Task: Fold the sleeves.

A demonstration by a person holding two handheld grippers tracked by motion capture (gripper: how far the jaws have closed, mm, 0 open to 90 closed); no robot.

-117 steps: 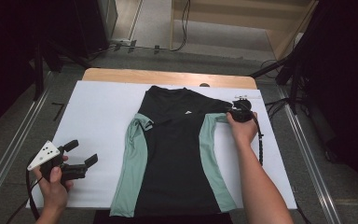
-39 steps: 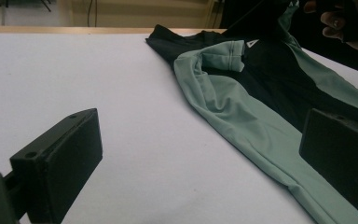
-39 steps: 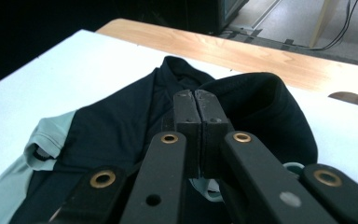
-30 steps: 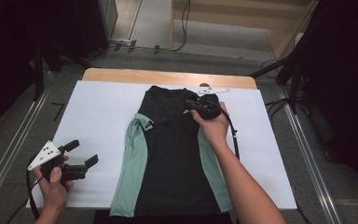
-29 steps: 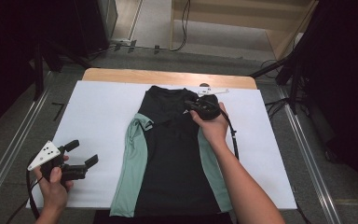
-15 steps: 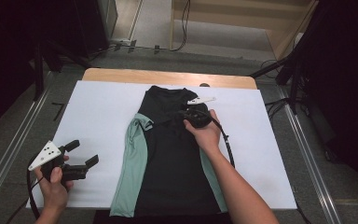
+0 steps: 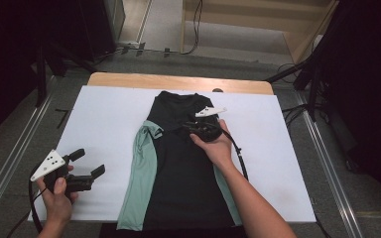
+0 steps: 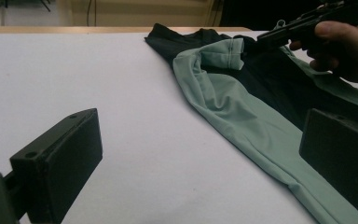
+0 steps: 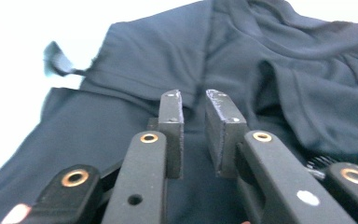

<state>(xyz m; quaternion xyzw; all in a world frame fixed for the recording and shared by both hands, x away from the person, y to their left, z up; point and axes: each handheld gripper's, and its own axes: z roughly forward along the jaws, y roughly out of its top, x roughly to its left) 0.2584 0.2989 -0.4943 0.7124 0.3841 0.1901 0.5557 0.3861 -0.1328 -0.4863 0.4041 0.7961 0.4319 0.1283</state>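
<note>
A black shirt [image 7: 178,183] with mint-green side panels lies flat on the white table cover [image 7: 104,114], collar at the far end. Its left mint sleeve [image 7: 151,134] is folded inward, and its right sleeve lies folded over the chest. My right gripper [image 7: 188,128] hovers over the upper chest and points toward the mint sleeve [image 8: 221,49]. Its jaws stand a narrow gap apart with nothing between them, over dark cloth [image 9: 168,51]. My left gripper [image 7: 89,161] is held wide open above bare cover, left of the shirt. Between its jaws [image 8: 200,158] lies the mint panel [image 8: 233,107].
The wooden table edge [image 7: 178,82] shows beyond the cover. Metal rails [image 7: 10,163] run along both sides. The right gripper's cable [image 7: 238,153] trails across the shirt beside the forearm. Bare white cover lies left and right of the shirt.
My right gripper has moved left from the shirt's right shoulder to the upper chest, bringing the right sleeve over the body. The left gripper has stayed put.
</note>
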